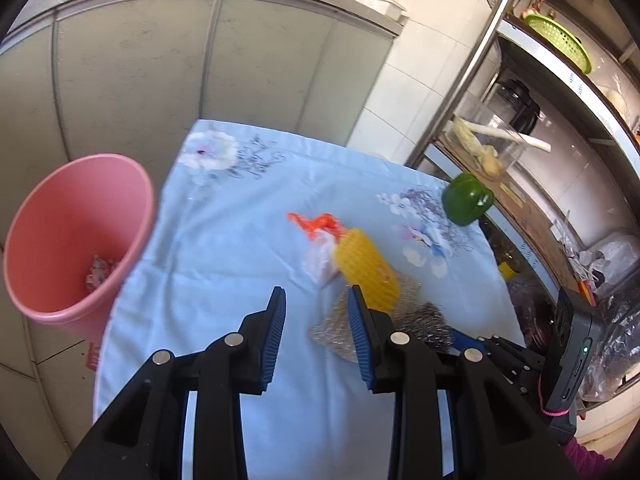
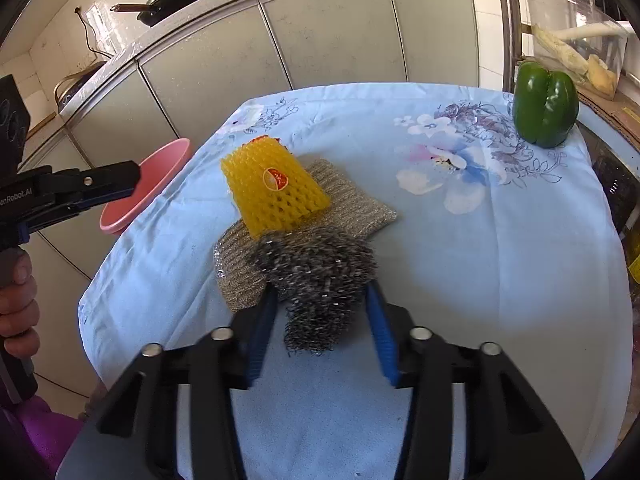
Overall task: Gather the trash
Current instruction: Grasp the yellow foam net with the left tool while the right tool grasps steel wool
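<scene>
A pink bin [image 1: 76, 236] stands left of the table [image 1: 224, 240], with a scrap in its bottom; its rim shows in the right wrist view [image 2: 152, 184]. On the blue floral cloth lie a yellow foam fruit net [image 1: 366, 268] [image 2: 272, 192], a silver mesh cloth [image 1: 336, 332] [image 2: 352, 204], an orange and white plastic bag [image 1: 320, 240] and a steel wool scourer [image 2: 320, 276] [image 1: 424, 320]. My left gripper [image 1: 316, 300] is open and empty over the cloth, just left of the yellow net. My right gripper [image 2: 320, 292] has its jaws around the steel wool scourer.
A green bell pepper [image 1: 466, 200] [image 2: 546, 110] sits at the table's far right corner. A metal shelf rack [image 1: 560, 128] with containers and a green basket stands to the right. Grey cabinets [image 1: 160, 64] stand behind the table.
</scene>
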The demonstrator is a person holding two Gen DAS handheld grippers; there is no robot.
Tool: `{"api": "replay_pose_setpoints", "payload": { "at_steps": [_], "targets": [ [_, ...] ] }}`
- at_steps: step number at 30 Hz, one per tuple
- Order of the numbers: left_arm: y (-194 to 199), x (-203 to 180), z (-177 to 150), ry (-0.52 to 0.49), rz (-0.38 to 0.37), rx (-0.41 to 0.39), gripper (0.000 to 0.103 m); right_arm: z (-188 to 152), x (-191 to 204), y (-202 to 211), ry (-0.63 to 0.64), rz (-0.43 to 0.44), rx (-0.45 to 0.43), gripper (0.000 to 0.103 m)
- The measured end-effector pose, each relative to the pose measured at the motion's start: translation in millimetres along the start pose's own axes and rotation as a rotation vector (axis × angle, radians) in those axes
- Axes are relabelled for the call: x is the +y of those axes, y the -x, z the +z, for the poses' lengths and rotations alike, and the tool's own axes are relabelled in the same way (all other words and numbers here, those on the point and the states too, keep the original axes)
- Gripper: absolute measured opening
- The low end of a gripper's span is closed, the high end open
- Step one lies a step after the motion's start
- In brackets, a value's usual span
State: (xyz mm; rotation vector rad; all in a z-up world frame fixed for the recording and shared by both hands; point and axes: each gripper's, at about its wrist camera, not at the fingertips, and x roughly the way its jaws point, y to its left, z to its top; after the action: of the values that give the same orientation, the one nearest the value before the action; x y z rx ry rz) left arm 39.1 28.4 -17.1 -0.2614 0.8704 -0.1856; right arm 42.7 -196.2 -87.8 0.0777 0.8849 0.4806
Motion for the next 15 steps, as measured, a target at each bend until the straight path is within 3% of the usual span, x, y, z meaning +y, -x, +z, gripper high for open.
{"api": "replay_pose_setpoints", "payload": {
  "at_steps": [3,8,15],
  "targets": [
    [-16,-12,2,-0.009,-0.014,0.015,0.031,-1,-3,8,0.004,-0.027,-0.039,0.028],
    [-46,-24,2,0.001,-0.029,0.062,0.031,5,-11,27,0.017,-0.095,-0.146,0.027],
    [-76,-39,1,-0.022,0.002,0.087,0.031,8,-24,27,-0.028,-0.047,-0.155,0.027]
  ]
}}
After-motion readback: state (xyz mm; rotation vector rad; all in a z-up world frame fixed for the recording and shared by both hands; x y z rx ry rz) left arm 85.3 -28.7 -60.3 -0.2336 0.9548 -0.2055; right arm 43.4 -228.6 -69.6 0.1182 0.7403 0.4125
